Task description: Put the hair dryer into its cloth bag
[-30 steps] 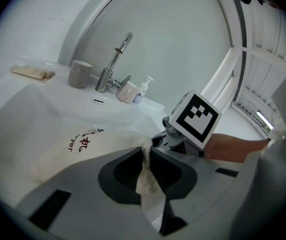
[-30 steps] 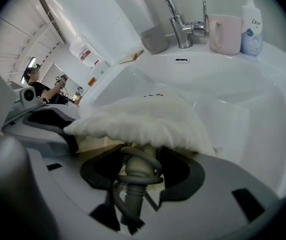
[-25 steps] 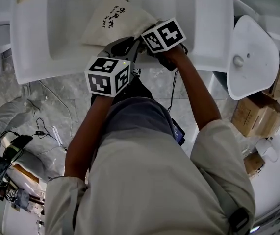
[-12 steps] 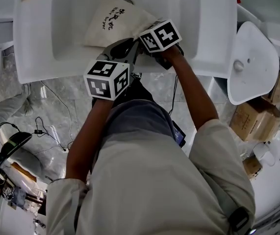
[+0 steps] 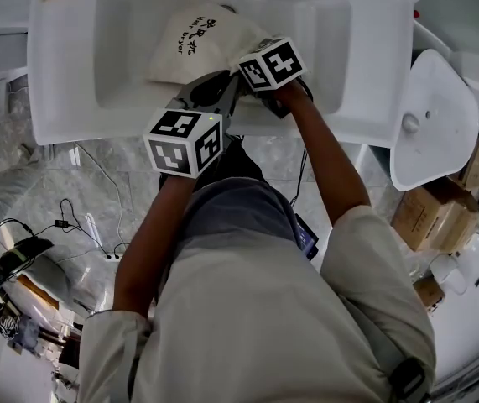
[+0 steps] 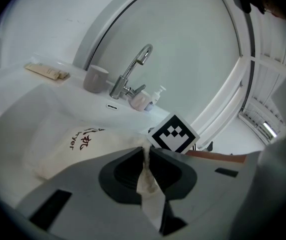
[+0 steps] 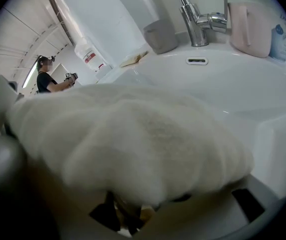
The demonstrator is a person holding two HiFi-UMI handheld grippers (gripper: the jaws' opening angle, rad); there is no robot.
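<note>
Cloth bag (image 7: 143, 134) across right tool (image 7: 130, 211), jaws mostly hidden

A bathroom, though a makeshift one. A white washbasin (image 5: 63, 74) carries a chrome faucet (image 6: 132, 74), a cup (image 6: 96, 78) and a pump bottle (image 6: 155, 95) — cables (image 5: 71, 225), cardboard boxes (image 5: 432, 217) and a loose basin (image 5: 432, 116) crowd the marble floor (image 5: 96, 175).

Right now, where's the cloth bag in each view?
Head view: cloth bag upper centre, lying in the sink.
Left gripper view: cloth bag lower left, its edge pinched in the left tongs.
Right gripper view: cloth bag fills the middle, blurred, right up against the camera.
Shared landmark: the white sink basin is in all three views; the faucet shows in both gripper views.
</note>
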